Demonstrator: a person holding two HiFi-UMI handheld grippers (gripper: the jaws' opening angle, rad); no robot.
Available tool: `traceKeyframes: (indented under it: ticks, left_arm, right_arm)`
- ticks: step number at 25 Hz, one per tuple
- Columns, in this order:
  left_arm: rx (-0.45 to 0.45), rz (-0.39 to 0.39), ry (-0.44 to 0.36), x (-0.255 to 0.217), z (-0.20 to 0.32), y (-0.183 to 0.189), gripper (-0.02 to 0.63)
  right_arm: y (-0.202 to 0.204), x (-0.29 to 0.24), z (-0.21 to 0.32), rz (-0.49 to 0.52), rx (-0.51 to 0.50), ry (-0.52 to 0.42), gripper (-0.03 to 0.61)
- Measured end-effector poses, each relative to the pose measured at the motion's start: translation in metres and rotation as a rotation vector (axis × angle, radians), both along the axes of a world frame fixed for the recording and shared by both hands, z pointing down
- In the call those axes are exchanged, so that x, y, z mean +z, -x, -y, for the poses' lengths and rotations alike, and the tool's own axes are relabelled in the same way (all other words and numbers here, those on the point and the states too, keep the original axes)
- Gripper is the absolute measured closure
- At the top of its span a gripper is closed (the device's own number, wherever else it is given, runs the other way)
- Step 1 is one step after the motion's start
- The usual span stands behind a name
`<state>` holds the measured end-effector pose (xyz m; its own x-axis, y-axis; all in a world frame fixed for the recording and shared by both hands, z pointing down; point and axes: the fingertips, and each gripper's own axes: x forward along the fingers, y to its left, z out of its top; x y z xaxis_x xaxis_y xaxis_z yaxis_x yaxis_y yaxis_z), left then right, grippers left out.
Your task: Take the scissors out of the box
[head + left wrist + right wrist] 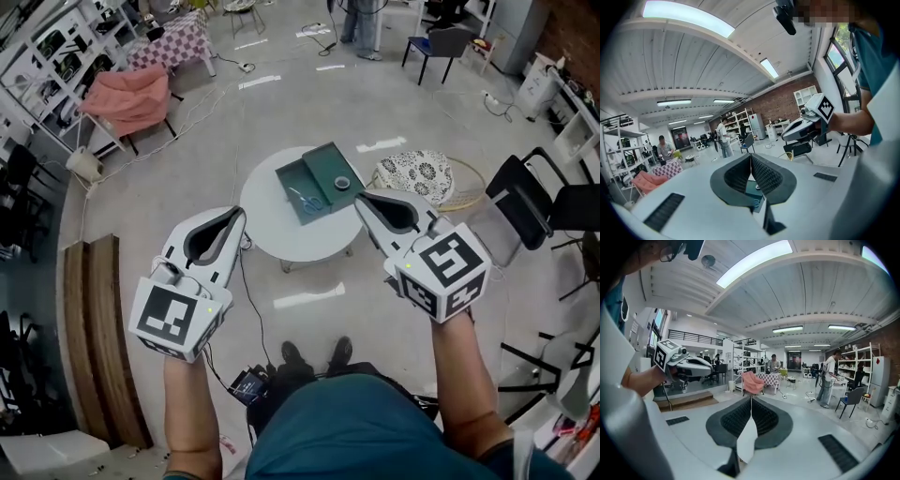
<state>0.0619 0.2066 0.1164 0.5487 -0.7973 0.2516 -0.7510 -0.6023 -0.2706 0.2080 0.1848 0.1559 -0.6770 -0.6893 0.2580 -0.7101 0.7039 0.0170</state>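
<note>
left gripper (234,216) — jaws pressed together, empty, above table (281,239) rim | right gripper (362,197) — same, near box (323,161) edge | scissors (305,200) inside box | open floor (187,178) surrounds table

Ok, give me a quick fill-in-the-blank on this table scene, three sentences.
The scissors lie ____ the green box.
The box stands on a ____ white table.
The left gripper and right gripper both have their fingers ____, nothing between them.
Missing words: inside; round; shut.
</note>
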Motion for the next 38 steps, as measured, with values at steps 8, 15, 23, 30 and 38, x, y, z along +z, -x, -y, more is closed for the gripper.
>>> traceKeyframes:
  ticks: [8, 15, 23, 30, 38]
  left_arm:
    - [0.074, -0.001, 0.004, 0.014, 0.057, -0.039, 0.594]
    - [0.142, -0.015, 0.021, 0.021, 0.113, -0.031, 0.594]
    - [0.199, -0.017, 0.035, 0.030, 0.191, 0.014, 0.594]
    - [0.236, -0.017, 0.049, 0.038, 0.250, 0.057, 0.594]
    - [0.276, -0.049, 0.045, 0.043, 0.304, 0.111, 0.594]
  right_arm:
    - [-0.038, 0.014, 0.041, 0.003, 0.063, 0.013, 0.541]
    - [-0.030, 0.019, 0.079, -0.025, 0.137, 0.029, 0.541]
    - [0.019, 0.028, 0.149, -0.033, 0.185, 0.048, 0.541]
    - [0.063, 0.035, 0.203, -0.044, 0.220, 0.061, 0.541]
    - [0.113, 0.036, 0.252, -0.073, 0.268, 0.054, 0.541]
